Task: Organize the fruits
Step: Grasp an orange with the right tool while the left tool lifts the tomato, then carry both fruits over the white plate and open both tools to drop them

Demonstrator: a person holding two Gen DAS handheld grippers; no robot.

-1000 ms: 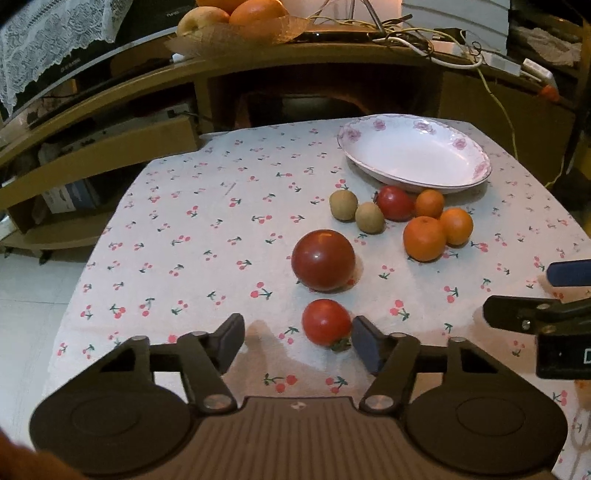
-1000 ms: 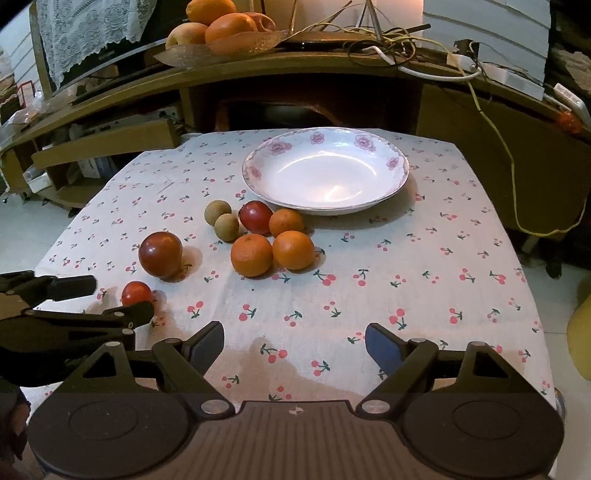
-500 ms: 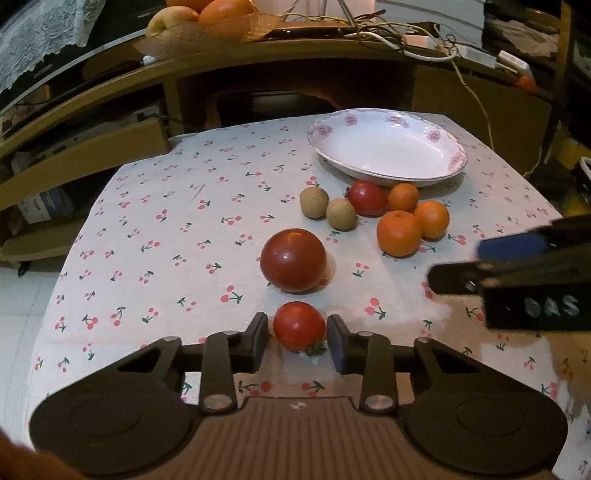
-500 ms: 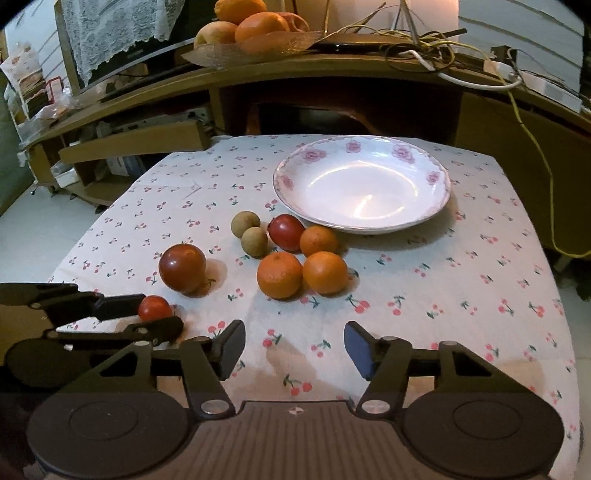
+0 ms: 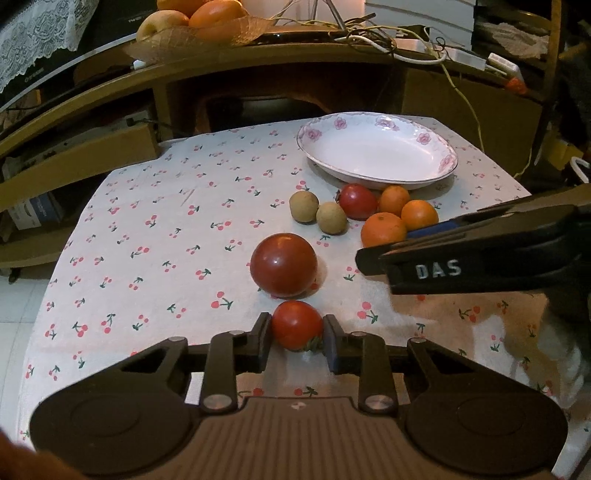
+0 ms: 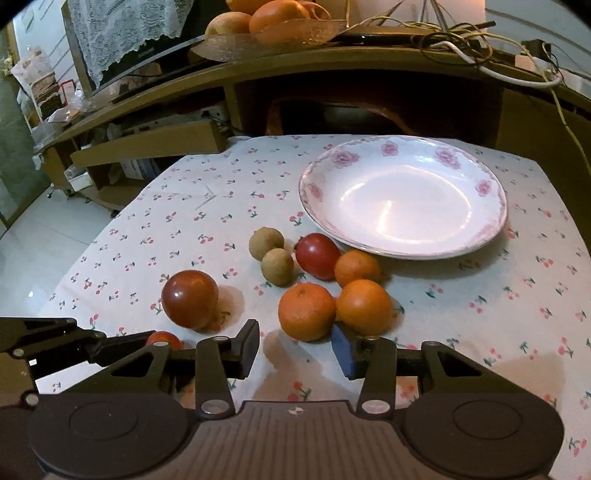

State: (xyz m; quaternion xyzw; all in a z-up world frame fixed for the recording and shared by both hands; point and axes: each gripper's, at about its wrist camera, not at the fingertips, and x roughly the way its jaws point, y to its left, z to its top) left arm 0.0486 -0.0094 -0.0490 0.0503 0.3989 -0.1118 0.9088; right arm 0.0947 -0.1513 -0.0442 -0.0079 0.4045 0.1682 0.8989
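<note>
My left gripper (image 5: 297, 341) is shut on a small red tomato (image 5: 297, 324) at the near edge of the table; the tomato also shows in the right wrist view (image 6: 164, 339). Just beyond it sits a large dark red tomato (image 5: 283, 265). My right gripper (image 6: 295, 349) is open and empty, its jaws just short of a large orange (image 6: 306, 311). Around that orange lie two more oranges (image 6: 364, 306), a red tomato (image 6: 317, 255) and two brown kiwis (image 6: 277, 266). A white flowered plate (image 6: 484, 188) stands empty behind them.
The table carries a cherry-print cloth (image 5: 166, 221). A wooden shelf unit (image 6: 258, 74) stands behind it with a fruit bowl (image 6: 273, 33) and loose cables (image 6: 461, 40) on top. White tiled floor (image 6: 37, 251) lies to the left.
My left gripper has closed on the small red tomato. My right gripper has moved forward and left to the large orange, with its jaws narrowed a little.
</note>
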